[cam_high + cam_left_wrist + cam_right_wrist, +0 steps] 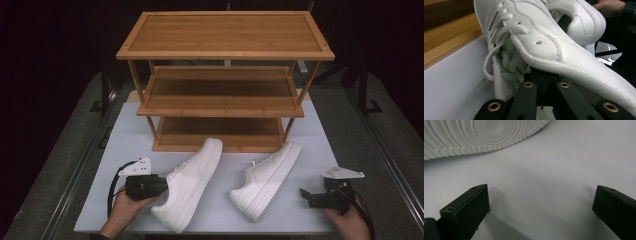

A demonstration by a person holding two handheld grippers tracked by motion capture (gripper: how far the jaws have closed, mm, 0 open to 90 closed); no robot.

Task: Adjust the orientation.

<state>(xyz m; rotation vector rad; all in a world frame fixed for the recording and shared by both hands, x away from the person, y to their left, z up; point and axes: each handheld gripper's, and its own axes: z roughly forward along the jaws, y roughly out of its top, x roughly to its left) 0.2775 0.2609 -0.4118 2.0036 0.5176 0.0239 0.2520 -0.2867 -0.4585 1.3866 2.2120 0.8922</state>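
Two white sneakers lie on the white board (125, 135) in front of a wooden rack. The left sneaker (192, 182) lies tilted with its toe toward the rack. My left gripper (164, 186) is shut on the padded collar edge at its side. In the left gripper view the jaws (544, 83) meet under that collar (554, 62), beside the laces. The right sneaker (267, 180) lies on its side. My right gripper (304, 195) rests to its right, open and empty. In the right gripper view its jaws (541, 197) stand wide apart, facing the ribbed sole (486, 132).
A three-tier bamboo shoe rack (225, 90) stands at the back of the board, all tiers bare. Dark floor and metal rails flank the board on both sides. The person's right hand (611, 7) shows beyond the second sneaker (579, 20).
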